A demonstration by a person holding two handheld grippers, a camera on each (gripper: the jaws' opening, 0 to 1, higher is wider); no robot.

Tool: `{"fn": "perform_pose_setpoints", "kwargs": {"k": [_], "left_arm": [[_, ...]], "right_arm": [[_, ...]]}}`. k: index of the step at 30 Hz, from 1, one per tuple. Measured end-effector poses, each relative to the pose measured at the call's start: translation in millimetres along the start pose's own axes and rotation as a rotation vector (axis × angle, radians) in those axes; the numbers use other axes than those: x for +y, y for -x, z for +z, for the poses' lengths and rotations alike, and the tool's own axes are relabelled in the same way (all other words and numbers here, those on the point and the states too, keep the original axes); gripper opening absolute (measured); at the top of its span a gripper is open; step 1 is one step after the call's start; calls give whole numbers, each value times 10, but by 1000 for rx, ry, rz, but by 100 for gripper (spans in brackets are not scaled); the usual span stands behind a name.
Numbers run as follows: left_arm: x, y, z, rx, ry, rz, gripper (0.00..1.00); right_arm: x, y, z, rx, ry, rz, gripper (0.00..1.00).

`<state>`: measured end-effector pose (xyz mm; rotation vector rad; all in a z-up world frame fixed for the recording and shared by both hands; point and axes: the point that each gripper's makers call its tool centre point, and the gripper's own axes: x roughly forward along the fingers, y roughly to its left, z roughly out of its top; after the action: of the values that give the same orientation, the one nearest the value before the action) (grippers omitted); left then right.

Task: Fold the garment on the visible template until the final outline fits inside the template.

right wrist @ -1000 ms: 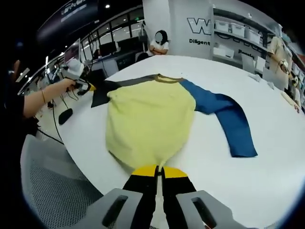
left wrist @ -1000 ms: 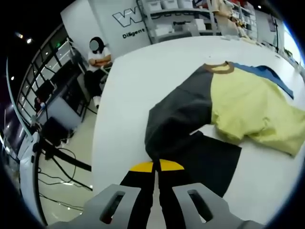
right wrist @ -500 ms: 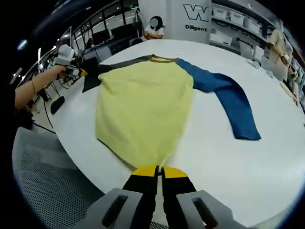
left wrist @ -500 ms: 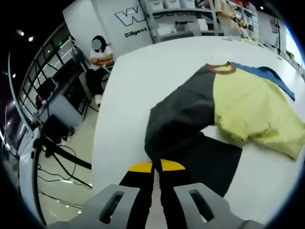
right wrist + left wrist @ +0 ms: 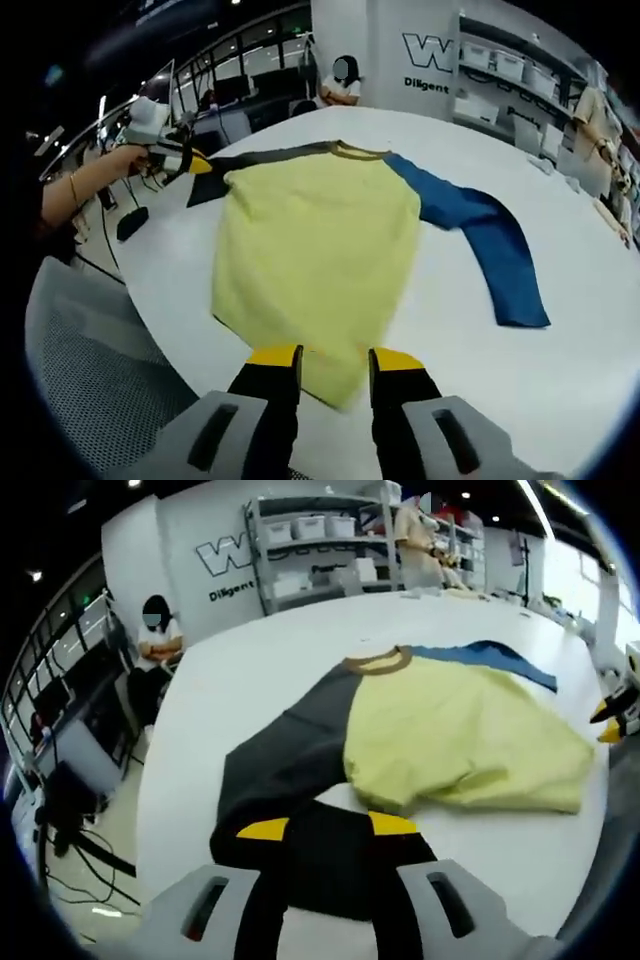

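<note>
A long-sleeved shirt lies spread on the white table (image 5: 580, 330). It has a yellow body (image 5: 310, 240), a brown collar (image 5: 378, 663), a dark grey sleeve (image 5: 290, 770) and a blue sleeve (image 5: 480, 240). My left gripper (image 5: 328, 826) is open, and the grey sleeve's cuff lies flat between its jaws. My right gripper (image 5: 335, 357) is open too, with the yellow hem lying loose between its jaws. In the right gripper view a hand holds the left gripper (image 5: 190, 160) at the grey cuff. The right gripper (image 5: 610, 720) pokes in at the right edge of the left gripper view.
The curved table edge runs close by both grippers. A mesh chair (image 5: 90, 380) stands below it. A person (image 5: 158, 645) sits at desks beyond the table. Shelves with boxes (image 5: 320, 540) line the back wall. Cables lie on the floor (image 5: 90, 850).
Both grippers went from shut to open, letting go of the grey cuff and the yellow hem. The shirt's body now lies flat and more spread out.
</note>
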<state>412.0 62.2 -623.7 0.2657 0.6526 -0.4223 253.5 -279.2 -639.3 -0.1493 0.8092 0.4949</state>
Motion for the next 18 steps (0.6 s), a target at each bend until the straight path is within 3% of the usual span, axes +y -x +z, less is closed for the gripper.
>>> {"fn": "perform_pose_setpoints", "kwargs": {"k": [5, 10, 13, 18], "left_arm": [[-186, -10, -22, 1, 0, -49, 29], [-341, 30, 49, -37, 8, -88, 39], [-421, 60, 91, -67, 24, -103, 48], [-506, 127, 74, -59, 19, -106, 66]], "right_arm": [[121, 2, 107, -34, 29, 41, 32], [260, -22, 238, -67, 72, 84, 38], [339, -38, 309, -84, 93, 106, 42], [498, -66, 402, -99, 74, 188, 50]]}}
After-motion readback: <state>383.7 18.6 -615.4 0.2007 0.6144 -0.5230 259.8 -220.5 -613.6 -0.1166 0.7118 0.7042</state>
